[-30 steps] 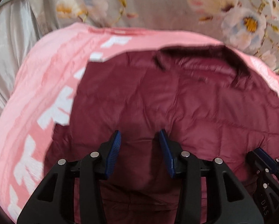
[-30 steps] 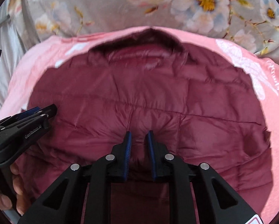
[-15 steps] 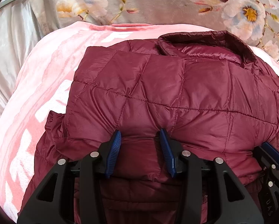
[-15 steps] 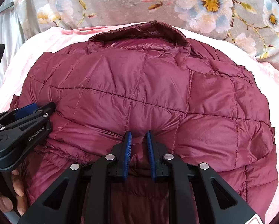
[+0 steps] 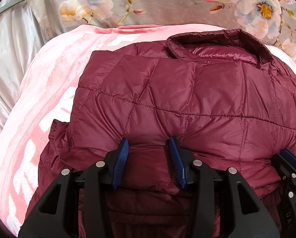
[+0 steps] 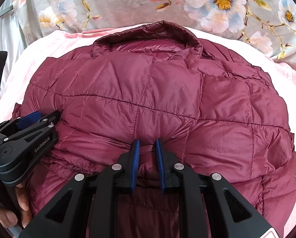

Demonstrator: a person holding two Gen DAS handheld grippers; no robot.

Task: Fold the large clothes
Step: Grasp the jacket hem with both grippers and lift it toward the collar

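A maroon quilted puffer jacket (image 5: 187,99) lies folded over itself on a pink blanket, collar at the far end; it fills the right wrist view (image 6: 148,103) too. My left gripper (image 5: 149,144) stands at the near folded edge with its jaws wide apart and a fold of the jacket between them. My right gripper (image 6: 147,142) has its jaws close together, pinching a fold of the jacket at the near edge. The left gripper also shows in the right wrist view (image 6: 38,123), at the jacket's left side.
The pink blanket (image 5: 48,83) with white marks covers the surface around the jacket. A grey floral cover (image 6: 217,2) lies beyond the collar. A pale satin sheet (image 5: 7,59) is at the far left. A person's fingers (image 6: 11,216) hold the left gripper.
The near half of the jacket has been carried forward and laid over the far half. Both grippers have stayed at the near edge; the left jaws have stayed wide.
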